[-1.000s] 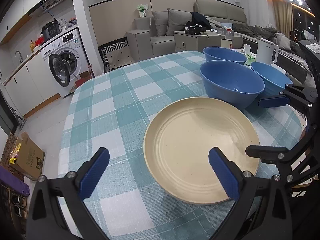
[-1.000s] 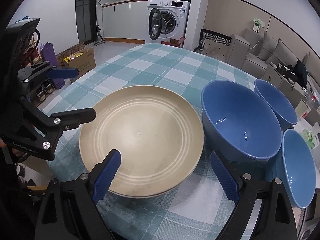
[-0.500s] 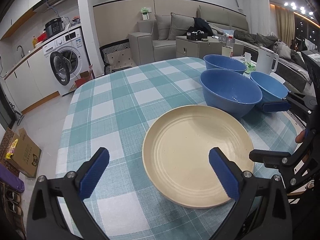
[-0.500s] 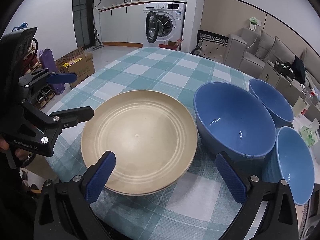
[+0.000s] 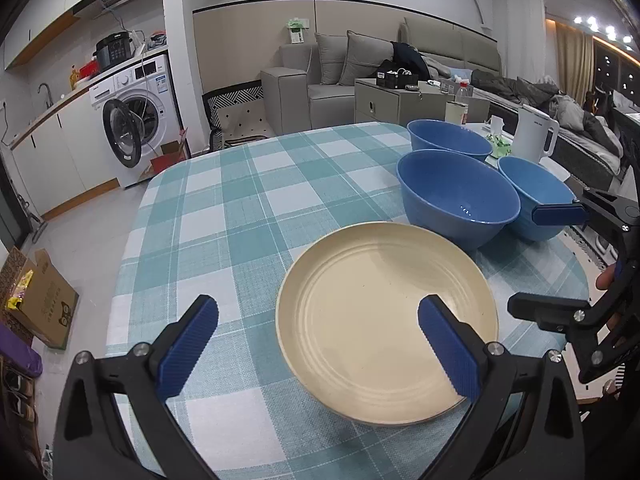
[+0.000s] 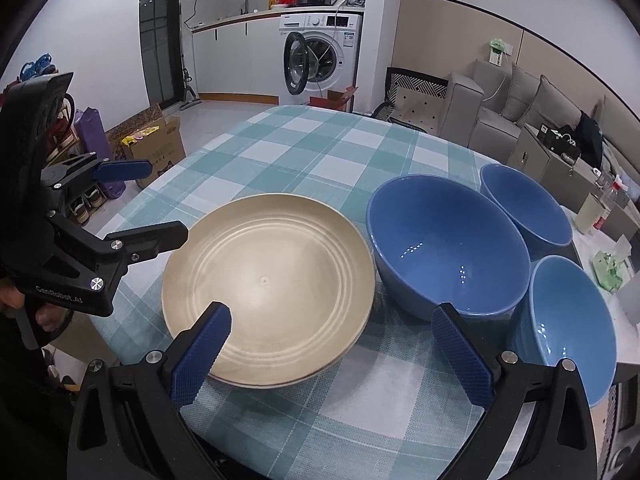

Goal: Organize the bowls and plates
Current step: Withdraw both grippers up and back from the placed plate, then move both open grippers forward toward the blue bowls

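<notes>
A cream plate [image 5: 384, 320] [image 6: 268, 284] lies on the checked tablecloth near the front edge. Three blue bowls stand beside it: a large one [image 5: 456, 196] [image 6: 448, 244], a far one [image 5: 448, 140] [image 6: 524, 208] and a near-right one [image 5: 532, 196] [image 6: 568, 328]. My left gripper [image 5: 318, 346] is open and empty, above the plate's near-left rim. My right gripper [image 6: 330, 356] is open and empty, held over the table edge between the plate and the large bowl. Each gripper shows in the other's view, the right one [image 5: 560, 260] and the left one [image 6: 132, 200].
The round table [image 5: 224, 208] has a teal checked cloth. A white kettle [image 5: 534, 138] and a bottle [image 5: 460, 100] stand beyond the bowls. A cardboard box [image 5: 36, 296] lies on the floor at left. A washing machine [image 6: 320, 60] and a sofa [image 5: 320, 84] stand farther off.
Both grippers have drawn back and up from the plate, which looks smaller and farther now. Plate and bowls have not moved. Both grippers stayed open.
</notes>
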